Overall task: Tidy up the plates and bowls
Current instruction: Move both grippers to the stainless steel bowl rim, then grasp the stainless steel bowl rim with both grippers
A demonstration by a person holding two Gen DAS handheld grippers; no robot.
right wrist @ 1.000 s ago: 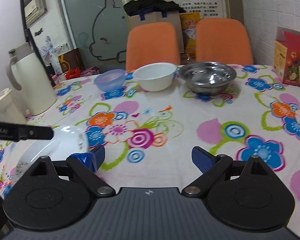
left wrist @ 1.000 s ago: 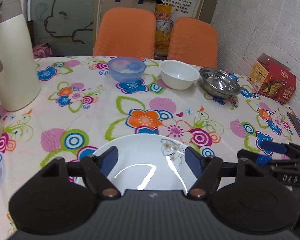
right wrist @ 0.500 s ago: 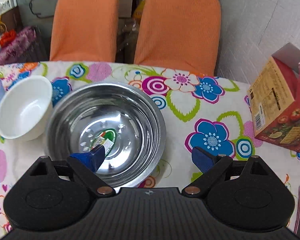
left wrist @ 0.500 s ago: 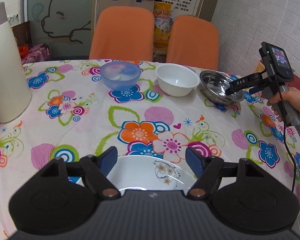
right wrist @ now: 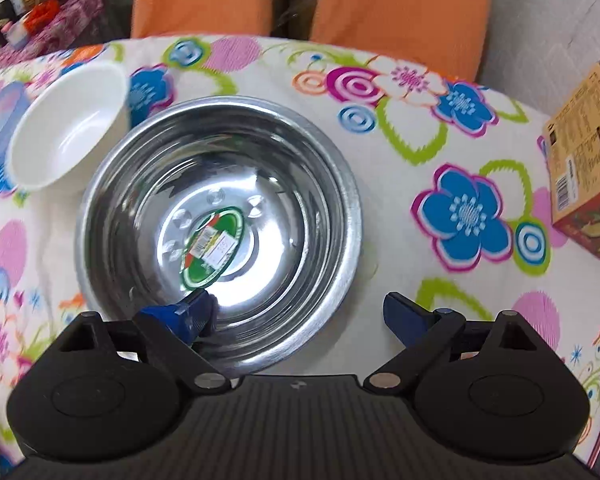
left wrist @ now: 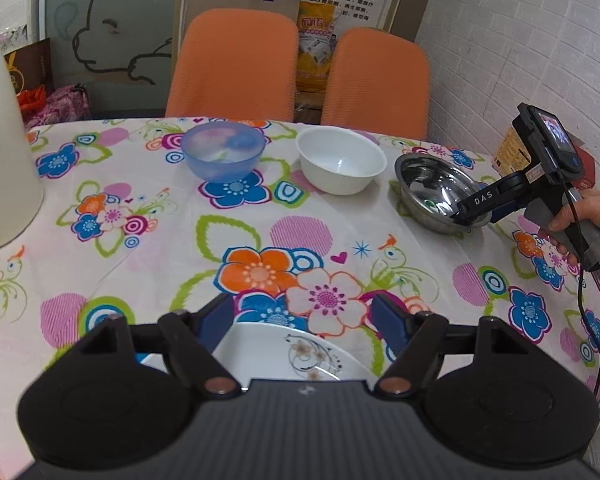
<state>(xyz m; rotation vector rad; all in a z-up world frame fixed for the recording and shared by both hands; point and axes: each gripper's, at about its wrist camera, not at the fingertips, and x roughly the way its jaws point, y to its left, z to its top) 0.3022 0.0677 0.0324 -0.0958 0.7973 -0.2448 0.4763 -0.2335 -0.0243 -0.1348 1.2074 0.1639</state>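
A steel bowl [right wrist: 220, 216] with a green sticker inside sits on the flowered tablecloth. My right gripper [right wrist: 296, 314] is open and straddles its near rim, with the left finger [right wrist: 188, 312] inside the bowl and the right finger outside. From the left wrist view, the steel bowl [left wrist: 432, 192] is at the right, with the right gripper [left wrist: 472, 210] dipping into it. A white bowl [left wrist: 340, 164] and a translucent blue bowl [left wrist: 222, 150] stand in a row to its left. My left gripper [left wrist: 302, 320] is open above a white plate [left wrist: 284, 356] with a floral print.
A cream thermos jug [left wrist: 0, 152] stands at the table's left edge. A red and tan carton [right wrist: 584, 168] lies right of the steel bowl. Two orange chairs [left wrist: 236, 64] stand behind the table. A person's hand [left wrist: 588, 220] holds the right gripper's handle.
My right gripper swung from the table's near side to the steel bowl and lowered one finger into it. My left gripper drew back and up, leaving the plate on the table.
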